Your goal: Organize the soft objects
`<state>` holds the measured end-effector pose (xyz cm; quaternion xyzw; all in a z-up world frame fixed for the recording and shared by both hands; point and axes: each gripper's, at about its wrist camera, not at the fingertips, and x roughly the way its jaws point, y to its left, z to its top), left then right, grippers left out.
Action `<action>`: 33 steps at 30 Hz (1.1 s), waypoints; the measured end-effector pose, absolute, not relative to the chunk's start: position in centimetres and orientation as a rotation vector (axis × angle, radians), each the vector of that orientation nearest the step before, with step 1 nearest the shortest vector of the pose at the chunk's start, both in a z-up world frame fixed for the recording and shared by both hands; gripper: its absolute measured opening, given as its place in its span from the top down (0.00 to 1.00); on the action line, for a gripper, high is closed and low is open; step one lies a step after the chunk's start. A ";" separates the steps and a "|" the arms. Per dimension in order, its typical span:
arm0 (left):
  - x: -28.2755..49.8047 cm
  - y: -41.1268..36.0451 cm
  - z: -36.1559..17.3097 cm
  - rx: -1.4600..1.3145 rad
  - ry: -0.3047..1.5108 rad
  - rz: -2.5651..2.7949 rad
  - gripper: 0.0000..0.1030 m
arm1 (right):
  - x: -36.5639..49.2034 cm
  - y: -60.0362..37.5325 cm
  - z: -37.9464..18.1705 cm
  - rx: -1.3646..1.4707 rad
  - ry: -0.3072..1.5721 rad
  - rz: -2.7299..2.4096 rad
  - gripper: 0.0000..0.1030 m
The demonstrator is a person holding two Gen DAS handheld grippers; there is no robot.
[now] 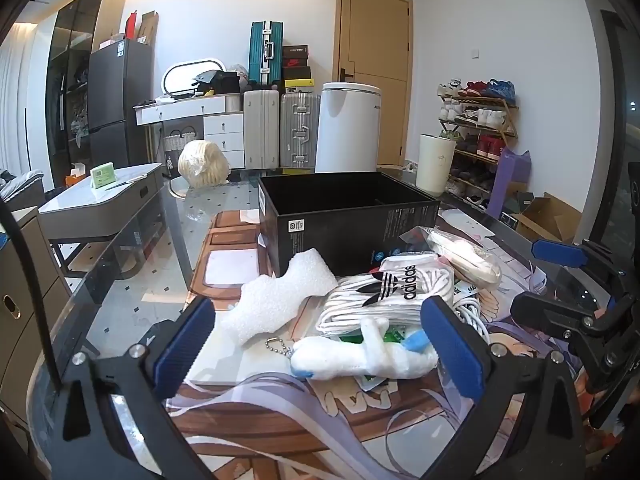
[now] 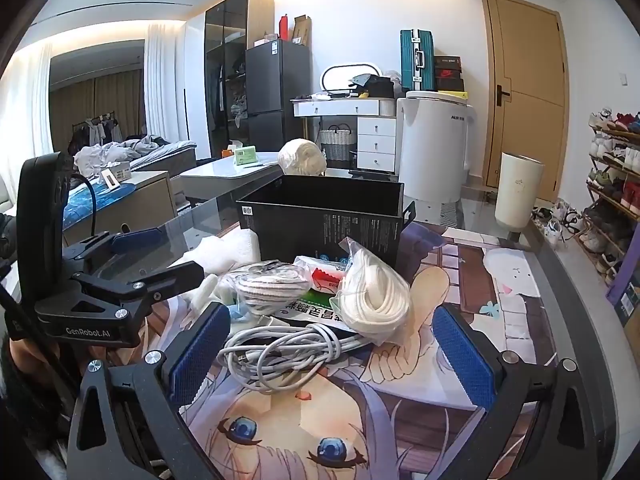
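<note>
**Both grippers spread wide, nothing gripped, soft items piled in front of the black box**

Left wrist view: The left gripper [image 1: 320, 354] occupies the lower frame with its blue pads spread wide, holding nothing. Between the pads, lower centre, lies a white plush keychain [image 1: 360, 356] with a ball chain. Just above it sits a bundle of white adidas socks [image 1: 394, 292]. Left of the socks lies a white foam piece [image 1: 276, 296]. The open black box [image 1: 344, 220] stands behind the pile at frame centre. The right gripper [image 1: 560, 276] shows at the right edge.

Right wrist view: The right gripper [image 2: 332, 350] fills the lower frame, fingers wide apart and empty. A coiled white cable [image 2: 280, 350] lies between them. Above it, centre right, a bagged white rope [image 2: 376, 296] rests on a green-and-white packet [image 2: 308, 306]. The black box [image 2: 324, 220] stands behind. All items rest on an anime-print mat [image 2: 460, 280].
</note>
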<state>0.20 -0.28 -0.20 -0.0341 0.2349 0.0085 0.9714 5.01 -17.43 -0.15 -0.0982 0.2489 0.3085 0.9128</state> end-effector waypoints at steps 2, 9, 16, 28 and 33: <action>0.3 -0.4 -0.3 -0.067 0.475 0.018 0.00 | 4.4 -17.3 -0.4 -0.204 0.508 0.638 0.00; 0.2 -0.3 -0.2 -0.067 0.474 0.015 0.00 | 4.4 -17.2 -0.5 -0.205 0.507 0.636 0.00; 0.2 -0.1 -0.2 -0.069 0.475 0.018 0.00 | 4.5 -17.2 -0.6 -0.205 0.511 0.638 0.00; 0.2 0.0 -0.2 -0.068 0.476 0.018 0.00 | 4.4 -17.2 -0.6 -0.206 0.511 0.638 0.00; 0.2 0.0 -0.2 -0.067 0.477 0.018 0.00 | 4.4 -17.2 -0.6 -0.207 0.513 0.640 0.00</action>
